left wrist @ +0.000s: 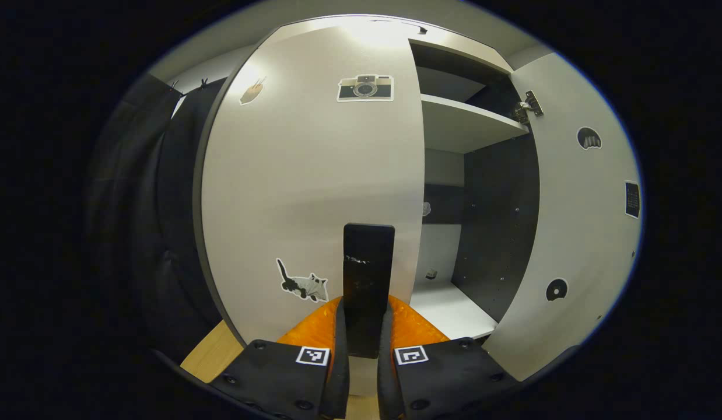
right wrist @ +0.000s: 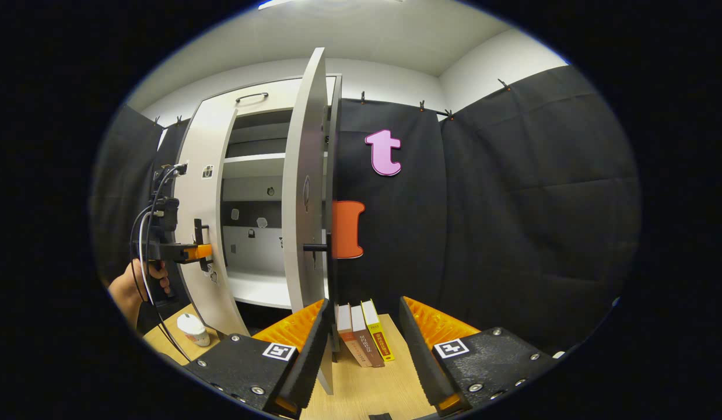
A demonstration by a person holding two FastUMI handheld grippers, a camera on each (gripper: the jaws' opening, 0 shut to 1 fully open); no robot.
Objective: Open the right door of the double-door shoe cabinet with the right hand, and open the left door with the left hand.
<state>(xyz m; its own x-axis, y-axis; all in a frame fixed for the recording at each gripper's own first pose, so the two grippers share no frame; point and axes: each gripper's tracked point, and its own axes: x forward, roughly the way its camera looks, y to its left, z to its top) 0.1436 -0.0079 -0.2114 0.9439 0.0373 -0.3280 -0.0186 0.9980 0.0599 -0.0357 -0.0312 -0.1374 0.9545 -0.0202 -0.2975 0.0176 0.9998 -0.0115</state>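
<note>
White right door [right wrist: 304, 186] already stands wide open; the right gripper [right wrist: 361, 338] hangs spread and empty near its edge. Left gripper [left wrist: 364, 350] pinches the left door's [left wrist: 314, 175] black handle [left wrist: 368, 274], barely swung.

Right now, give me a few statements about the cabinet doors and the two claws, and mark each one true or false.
1. The left claw is shut on the left door's black handle. True.
2. The right door is closed. False: it stands swung open, showing the shelves inside.
3. The right claw is gripping the right door's handle. False: its fingers are spread open, holding nothing, and the handle sits farther off.
4. Books stand on the wooden table beyond the right claw. True.
5. The left door carries a camera sticker. True.
6. A shoe sits on the cabinet's bottom shelf. False: no shoe is visible there.
</note>
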